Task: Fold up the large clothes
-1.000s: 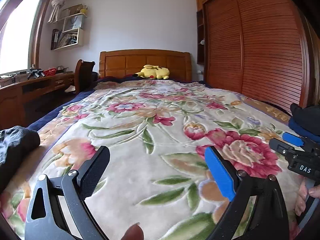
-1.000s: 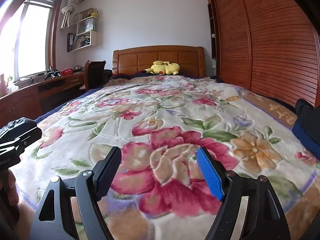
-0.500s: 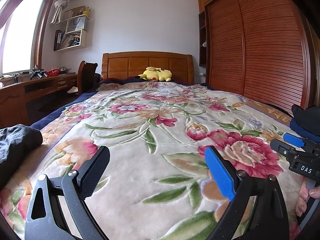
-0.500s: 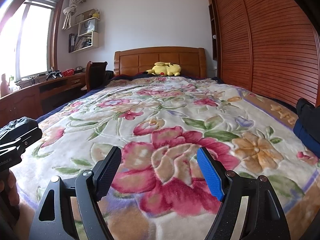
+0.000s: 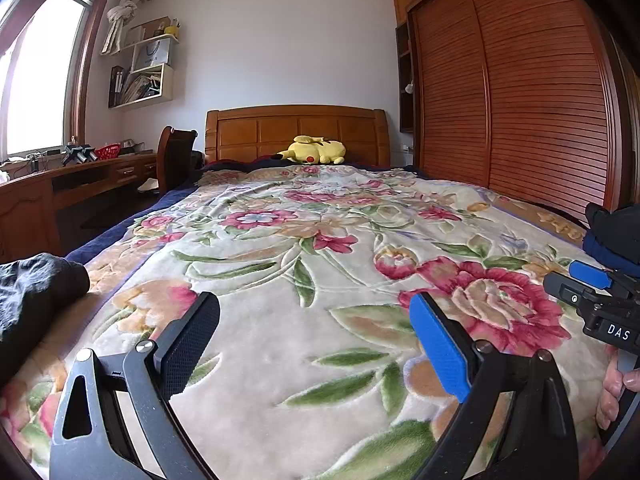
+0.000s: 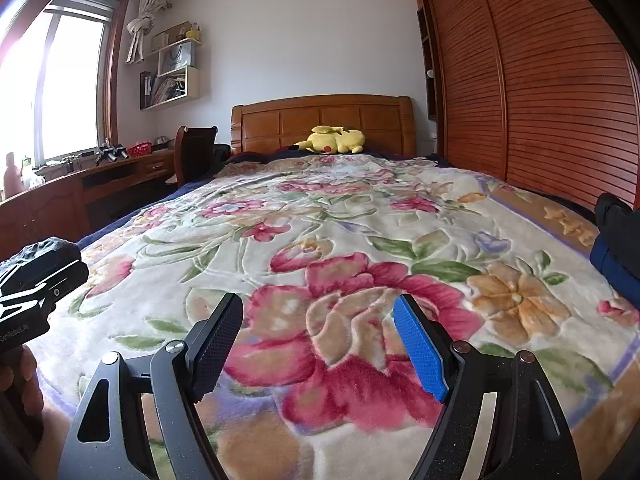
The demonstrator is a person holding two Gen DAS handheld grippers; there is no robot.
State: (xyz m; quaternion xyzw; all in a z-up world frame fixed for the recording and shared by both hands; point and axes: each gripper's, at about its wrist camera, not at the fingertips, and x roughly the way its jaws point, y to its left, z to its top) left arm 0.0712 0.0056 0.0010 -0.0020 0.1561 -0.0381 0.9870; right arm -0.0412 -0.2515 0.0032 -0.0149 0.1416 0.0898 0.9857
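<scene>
Covering the bed (image 5: 320, 264), a floral blanket (image 6: 340, 240) lies flat with nothing spread for folding; dark clothes sit bunched at the near left edge (image 5: 36, 292) and near right edge (image 6: 620, 248), so all folding seems left. Left gripper (image 5: 316, 340) and right gripper (image 6: 320, 340) hover with jaws wide apart, holding nothing.

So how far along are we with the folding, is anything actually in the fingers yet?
Done: nothing visibly; whether the dark clothing at the bed's right edge is folded can't be told. In hand: nothing; the left gripper and right gripper are both open over the floral blanket. Left: the dark garment heaped at the left edge is untouched.
</scene>
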